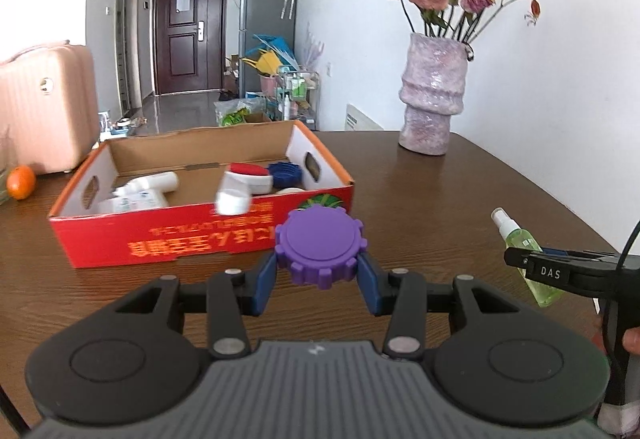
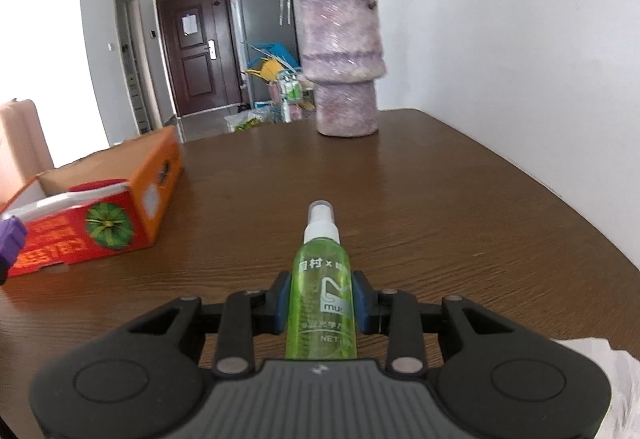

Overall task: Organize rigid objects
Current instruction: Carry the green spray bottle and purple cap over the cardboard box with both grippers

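Left wrist: left gripper (image 1: 320,279) pinching purple gear (image 1: 320,247); right gripper (image 2: 322,301) clamping green spray bottle (image 2: 322,291).

Purple gear-edged lid (image 1: 320,248) in left claw (image 1: 318,281); green spray bottle (image 2: 323,295) in right claw (image 2: 322,303).

Ahead of the left jaws, the white bottle (image 1: 233,200) in the red cardboard box (image 1: 200,235) is motion-blurred. The purple gear-shaped lid (image 2: 10,237), far left of the right jaws, is cut by the frame edge.
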### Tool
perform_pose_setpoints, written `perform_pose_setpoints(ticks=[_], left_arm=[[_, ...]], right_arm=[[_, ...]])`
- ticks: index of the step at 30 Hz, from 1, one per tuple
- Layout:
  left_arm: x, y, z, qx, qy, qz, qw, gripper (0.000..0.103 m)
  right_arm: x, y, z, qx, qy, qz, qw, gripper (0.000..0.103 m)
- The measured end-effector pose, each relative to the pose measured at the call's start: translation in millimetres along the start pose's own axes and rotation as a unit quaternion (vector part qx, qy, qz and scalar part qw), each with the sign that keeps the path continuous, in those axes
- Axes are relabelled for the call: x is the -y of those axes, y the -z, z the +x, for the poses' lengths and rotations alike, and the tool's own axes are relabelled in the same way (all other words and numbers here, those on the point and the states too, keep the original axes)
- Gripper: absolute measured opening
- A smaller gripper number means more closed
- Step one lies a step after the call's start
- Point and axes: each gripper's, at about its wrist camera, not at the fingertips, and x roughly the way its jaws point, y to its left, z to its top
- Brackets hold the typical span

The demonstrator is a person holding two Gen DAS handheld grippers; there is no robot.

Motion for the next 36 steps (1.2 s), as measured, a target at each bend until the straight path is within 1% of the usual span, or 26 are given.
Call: perform_pose_setpoints(ticks=[5,10,17,27,36], left_arm=[[-24,5,-20,0.009,-0.008,-0.006,0.9999,0.044],[-55,8,-41,0.021,-0.016,-0.023,0.9994,0.044],[-93,10,-59,0.033,-0.025,-0.038,0.9984,0.044],[-126,8,-68,0.046,-0.036,-0.053,0.9969,0.044],[-140,-9,-52,0.052,-0.044,-0.060,0.9958,0.044]], right_arm=[[-33,1,-23,0.017,-0.019,-0.006,1.000,0.031],[-72,-2,-42,0.033,-0.039,-0.018,0.999,0.031],[-126,-4,-61,0.050,-0.073,-0.032,0.996,0.030],[-189,-9,-65,0.058,-0.111,-0.060,0.990,0.030],[-215,-26,-48,0.065,-0.126,-0.068,0.988,0.031]])
